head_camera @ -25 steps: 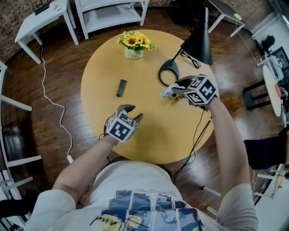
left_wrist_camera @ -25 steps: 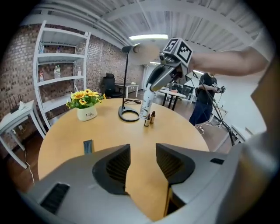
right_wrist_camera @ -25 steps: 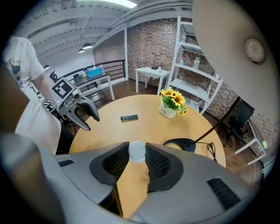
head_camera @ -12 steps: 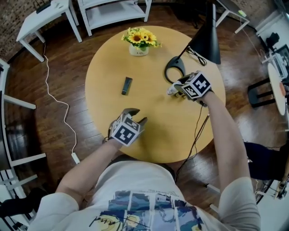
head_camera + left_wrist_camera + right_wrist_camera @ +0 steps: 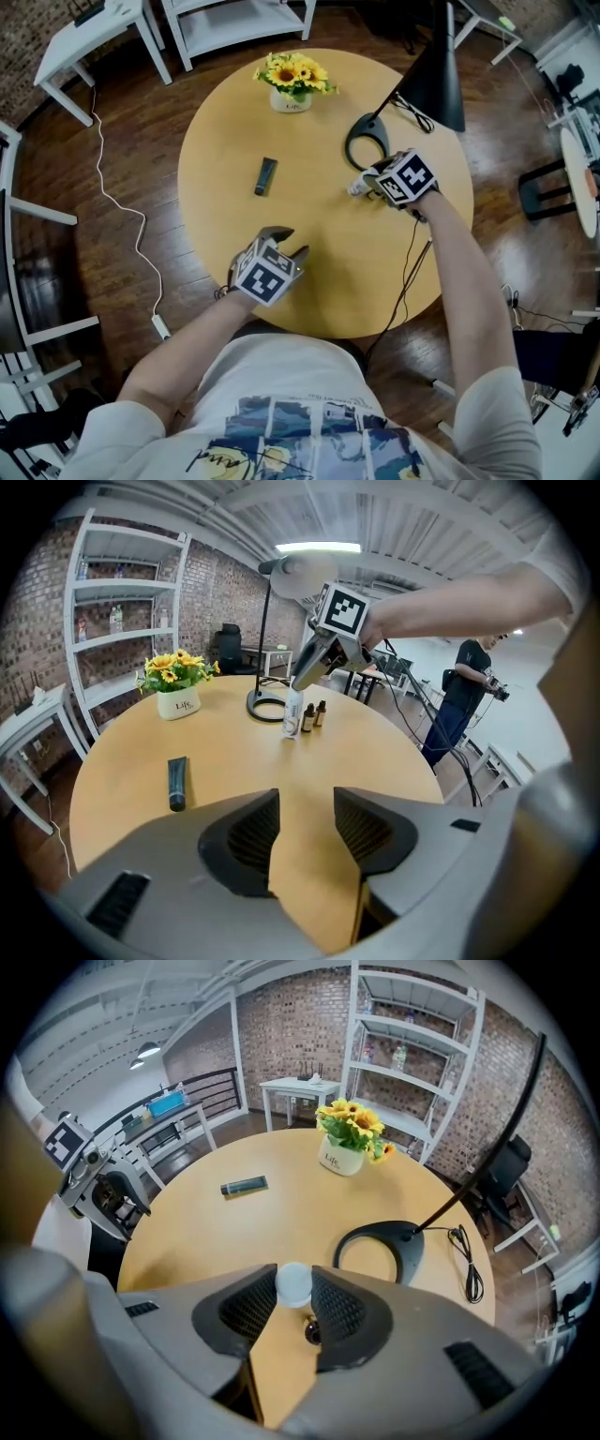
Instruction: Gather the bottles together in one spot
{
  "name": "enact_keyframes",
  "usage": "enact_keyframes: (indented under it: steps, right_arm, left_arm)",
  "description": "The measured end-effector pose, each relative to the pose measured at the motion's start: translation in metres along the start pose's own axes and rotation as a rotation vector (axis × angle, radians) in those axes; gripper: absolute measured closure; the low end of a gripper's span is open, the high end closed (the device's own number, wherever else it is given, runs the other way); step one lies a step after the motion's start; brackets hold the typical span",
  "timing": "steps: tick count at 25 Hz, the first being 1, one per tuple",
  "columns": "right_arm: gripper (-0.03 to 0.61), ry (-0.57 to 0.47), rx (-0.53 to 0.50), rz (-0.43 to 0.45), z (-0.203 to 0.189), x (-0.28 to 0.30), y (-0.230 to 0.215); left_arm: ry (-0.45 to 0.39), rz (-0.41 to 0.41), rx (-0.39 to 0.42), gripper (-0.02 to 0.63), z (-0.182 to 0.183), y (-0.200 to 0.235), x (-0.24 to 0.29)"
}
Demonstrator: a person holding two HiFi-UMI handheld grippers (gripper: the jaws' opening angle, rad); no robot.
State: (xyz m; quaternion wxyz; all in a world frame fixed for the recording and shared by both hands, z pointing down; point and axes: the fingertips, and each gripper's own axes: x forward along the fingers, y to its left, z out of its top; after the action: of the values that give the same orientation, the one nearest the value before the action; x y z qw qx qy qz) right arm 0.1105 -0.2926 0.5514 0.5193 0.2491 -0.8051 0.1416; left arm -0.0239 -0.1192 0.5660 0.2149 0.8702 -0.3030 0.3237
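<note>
Round pale-wood table (image 5: pixel 225 131) beneath me, brick wall and white shelving around the room. Nearest, my left gripper (image 5: pixel 305 803) hangs low over the near part of the tabletop. Its jaws are spread, with nothing but bare wood between them.

Further in, on my left, a dark tube (image 5: pixel 176 783) lies flat on its side, alone and well apart from everything else.

Across on my right, my right gripper (image 5: pixel 293 1290) pinches the round white cap of the white bottle (image 5: pixel 292 712). That bottle appears to stand upright on the table, just beside two small brown bottles (image 5: pixel 308 718) and close to the ring-shaped lamp base (image 5: pixel 265 708). Beyond them the sunflower pot (image 5: pixel 178 701) sits near the far rim.

As I judge it, the gathering spot is by the lamp base. Three bottles are together there, and the white one looks set down, though I have not let go of it. What is left, I reckon, is to release it and then fetch the tube, if that counts among the bottles. My empty left jaws are the nearer pair for that.
</note>
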Motion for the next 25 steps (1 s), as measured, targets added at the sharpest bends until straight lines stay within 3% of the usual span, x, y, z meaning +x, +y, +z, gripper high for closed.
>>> enact_keyframes:
  steps: [13,18,22,25]
  right_arm:
    - [0.438,0.028,0.149,-0.082,-0.003,0.012,-0.007]
    - [0.430,0.023,0.156,-0.125,0.000,0.014,-0.005]
    - [0.361,0.017,0.163,-0.126,0.000,0.010,-0.001]
    - [0.347,-0.017,0.167,-0.155,0.002,-0.002,-0.004]
  left_arm:
    - [0.010,-0.018,0.008,0.426,-0.003,-0.006,0.008]
    - [0.013,-0.031,0.004,0.426,-0.006,-0.006,0.008]
    - [0.009,-0.031,0.000,0.426,-0.006,-0.006,0.006]
    - [0.002,-0.034,0.001,0.426,-0.006,-0.008,0.005]
